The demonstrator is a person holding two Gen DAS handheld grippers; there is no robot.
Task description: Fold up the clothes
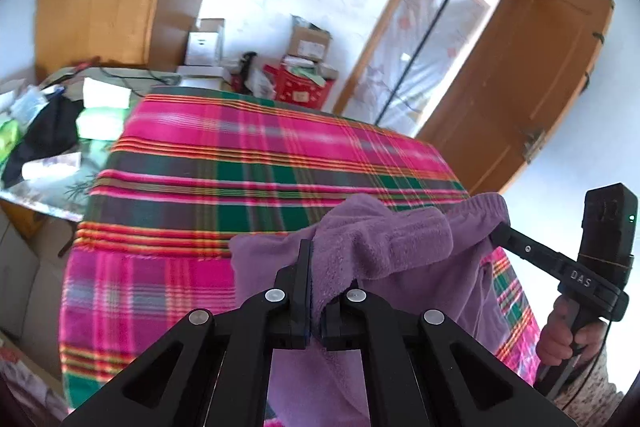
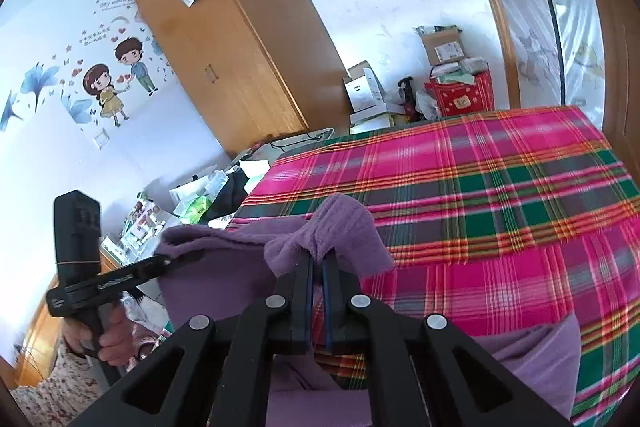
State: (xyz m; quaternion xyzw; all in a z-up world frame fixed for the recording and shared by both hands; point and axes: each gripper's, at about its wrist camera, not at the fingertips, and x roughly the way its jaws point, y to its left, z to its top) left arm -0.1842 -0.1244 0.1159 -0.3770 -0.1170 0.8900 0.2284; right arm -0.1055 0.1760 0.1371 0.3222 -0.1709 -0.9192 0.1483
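While both tools point down toward the bed (image 1: 248, 163), a purple fleece garment (image 1: 384, 247) hangs between them above its plaid cover. The left tool (image 1: 312, 267) is fully closed on a bunched fold of the garment; the cloth is pinched between its two fingers and spills over the right-hand finger, so that only the left finger (image 1: 305, 267) is plainly visible. The right tool (image 2: 318, 267) is likewise closed on a gathered edge of the same garment (image 2: 340, 227), with fleece mounded over its fingertips and only a narrow slit between the finger bodies lower down.

Seen from the left wrist, the right tool (image 1: 500, 229) enters from the right, its tip buried in the garment's gathered hem, and a hand (image 1: 568, 335) grips its handle. Seen from the right wrist, the left tool (image 2: 180, 259) enters from the left and meets the garment's upper left corner; a hand (image 2: 108, 335) in a patterned sleeve holds it.

The garment's top edge is stretched between the two grips, and the rest drapes downward in front of the near edge of the bed. Part of it lies low at the right of the right wrist view, over the plaid cover (image 2: 500, 187). A wardrobe (image 2: 240, 47) stands behind the bed.
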